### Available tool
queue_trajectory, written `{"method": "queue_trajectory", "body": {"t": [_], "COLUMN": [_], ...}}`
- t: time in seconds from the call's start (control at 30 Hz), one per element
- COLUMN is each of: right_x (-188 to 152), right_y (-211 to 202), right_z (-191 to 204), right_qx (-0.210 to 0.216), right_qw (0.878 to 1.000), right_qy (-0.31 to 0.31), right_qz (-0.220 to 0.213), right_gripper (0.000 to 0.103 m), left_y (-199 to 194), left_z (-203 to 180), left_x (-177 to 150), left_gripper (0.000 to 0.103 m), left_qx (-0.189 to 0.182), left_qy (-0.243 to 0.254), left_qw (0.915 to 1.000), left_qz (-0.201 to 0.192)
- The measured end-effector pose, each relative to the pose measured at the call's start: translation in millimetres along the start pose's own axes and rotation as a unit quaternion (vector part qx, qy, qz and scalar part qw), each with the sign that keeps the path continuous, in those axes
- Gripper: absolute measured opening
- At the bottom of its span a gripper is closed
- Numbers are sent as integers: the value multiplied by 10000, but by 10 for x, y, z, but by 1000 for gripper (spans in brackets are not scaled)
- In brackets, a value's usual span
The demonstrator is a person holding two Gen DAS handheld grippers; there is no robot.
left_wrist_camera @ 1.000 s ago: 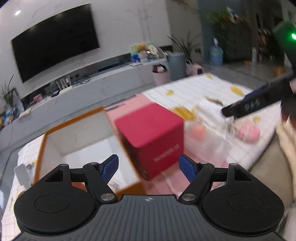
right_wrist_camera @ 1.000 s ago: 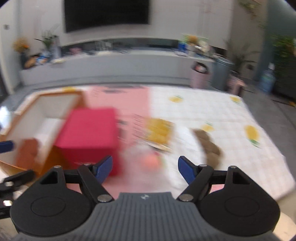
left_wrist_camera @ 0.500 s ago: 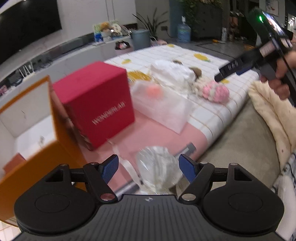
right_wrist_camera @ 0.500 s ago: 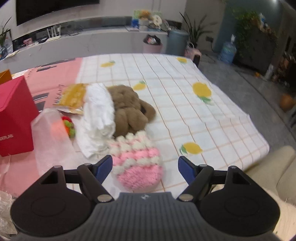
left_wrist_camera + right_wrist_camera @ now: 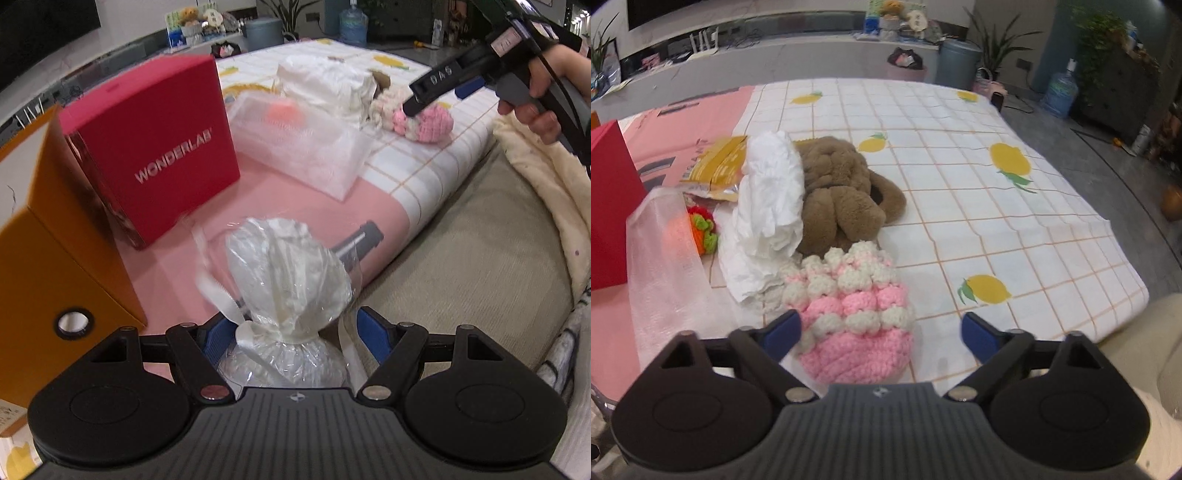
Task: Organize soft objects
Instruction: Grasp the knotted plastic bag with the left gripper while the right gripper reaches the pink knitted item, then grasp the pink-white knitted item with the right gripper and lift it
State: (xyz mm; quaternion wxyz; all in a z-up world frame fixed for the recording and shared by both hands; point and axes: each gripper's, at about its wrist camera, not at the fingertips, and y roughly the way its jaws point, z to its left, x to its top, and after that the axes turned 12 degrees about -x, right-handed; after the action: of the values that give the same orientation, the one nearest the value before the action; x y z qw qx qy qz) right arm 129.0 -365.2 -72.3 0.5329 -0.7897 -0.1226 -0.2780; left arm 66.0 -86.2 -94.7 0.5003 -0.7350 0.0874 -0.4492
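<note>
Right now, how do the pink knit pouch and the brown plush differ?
The pouch is bumpy crochet in pink and cream bands; the plush is smooth, single-colour brown fur. The pouch lies nearest the right tool, between its opening jaws and untouched; the plush sits farther back, against the white cloth. Both are soft and rest on the lemon-print sheet.

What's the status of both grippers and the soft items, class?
Left gripper open around cellophane-wrapped bundle. Right gripper opening over pink-and-white crocheted pouch, no contact visible. Brown plush toy behind, clear.
</note>
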Motion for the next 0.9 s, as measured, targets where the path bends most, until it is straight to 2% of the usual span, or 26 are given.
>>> {"method": "queue_trajectory", "body": {"t": [0.17,0.23,0.47,0.57,0.8,0.83,0.9], "right_x": [33,22,-6,-9,-89,-101,-127], "right_y": [107,119,92,69,52,53,60], "right_z": [-83,-79,-24,11,167,183,209], "right_qx": [52,5,56,264,148,109,76], "right_qw": [9995,9997,9992,9988,9976,9974,9971], "right_qy": [303,230,57,-13,-388,-457,-539], "right_qz": [-40,-129,-385,-419,-560,-550,-535], "right_gripper": [98,100,100,100,100,98,78], "left_y": [35,45,41,26,15,14,10], "left_z": [-34,-51,-64,-25,-5,-2,6], "left_x": [-15,-21,-52,-39,-41,-38,-36], "left_gripper": [87,86,67,63,61,60,60], "left_qx": [30,59,166,115,186,183,186], "left_qy": [96,157,136,-12,-74,-88,-121], "left_qw": [9999,9998,9994,9994,9990,9990,9989], "left_qz": [-95,-119,-287,-336,-393,-396,-410]}}
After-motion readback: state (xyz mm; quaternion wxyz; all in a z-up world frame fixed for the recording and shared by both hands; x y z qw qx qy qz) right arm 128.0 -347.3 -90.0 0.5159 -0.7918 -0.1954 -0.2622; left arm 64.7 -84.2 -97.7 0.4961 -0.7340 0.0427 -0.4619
